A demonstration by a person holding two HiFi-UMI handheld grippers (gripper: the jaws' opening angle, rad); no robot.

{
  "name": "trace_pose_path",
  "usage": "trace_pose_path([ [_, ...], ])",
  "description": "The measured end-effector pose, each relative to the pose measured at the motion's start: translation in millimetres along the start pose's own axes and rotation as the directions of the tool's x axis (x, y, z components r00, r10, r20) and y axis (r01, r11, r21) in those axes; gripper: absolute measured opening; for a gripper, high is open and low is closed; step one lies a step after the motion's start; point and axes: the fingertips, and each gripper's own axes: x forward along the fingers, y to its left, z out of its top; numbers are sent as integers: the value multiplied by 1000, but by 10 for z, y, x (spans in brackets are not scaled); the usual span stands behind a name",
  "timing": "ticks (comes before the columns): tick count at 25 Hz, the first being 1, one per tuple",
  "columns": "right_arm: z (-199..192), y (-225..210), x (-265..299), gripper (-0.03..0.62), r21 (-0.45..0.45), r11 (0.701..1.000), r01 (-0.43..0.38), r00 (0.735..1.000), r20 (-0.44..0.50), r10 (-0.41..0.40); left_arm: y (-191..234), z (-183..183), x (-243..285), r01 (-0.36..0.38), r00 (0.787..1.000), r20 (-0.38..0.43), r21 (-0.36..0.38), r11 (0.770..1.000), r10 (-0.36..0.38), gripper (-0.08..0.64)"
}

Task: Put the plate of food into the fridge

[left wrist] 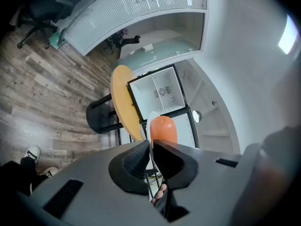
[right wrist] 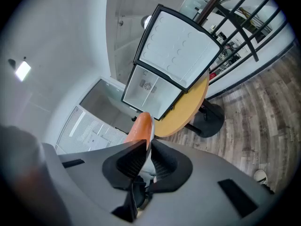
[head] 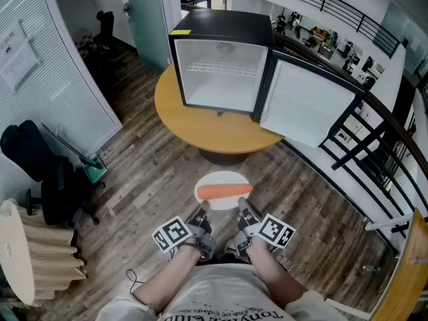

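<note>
The white plate [head: 221,177] with its long orange piece of food [head: 225,191] hangs in the air well short of the fridge [head: 221,24], over the wood floor [head: 144,179] and on the person's side of the round table [head: 200,131] that carries the fridge. The plate is held from its near edge by both tools. The left tool [head: 202,212] is clamped on the rim at the left and the right tool [head: 242,214] on the rim at the right, and each gripper view shows the thin white edge pinched between closed pads with the orange food just beyond. The picking up looks done, judging by that grip. What is left is the carry to the fridge and setting the plate inside. The way seems ready: the door [head: 309,104] stands wide open to the right of the fridge, and the cabinet looks empty apart from a wire shelf [head: 221,67] high up. As for writing, a yellow label [head: 179,32] sits on the fridge's top front corner and a sheet of paper [head: 18,62] hangs on the slatted wall far left of it — neither can be read. The print on the person's shirt [head: 221,309] is upside down and cut off.
</note>
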Motion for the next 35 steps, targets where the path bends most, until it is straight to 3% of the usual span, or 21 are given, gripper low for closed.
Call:
trace_pose_path([
  [21,-164,60,73,49,17,1000,10,1000,3,-10,93,123,-101,-3,1000,-15,-12,1000,3,41],
  [35,-354,246,357,49,36,999,26,999,43,-28,176,531,-154,12,998,-58,25,1000,-11,41],
])
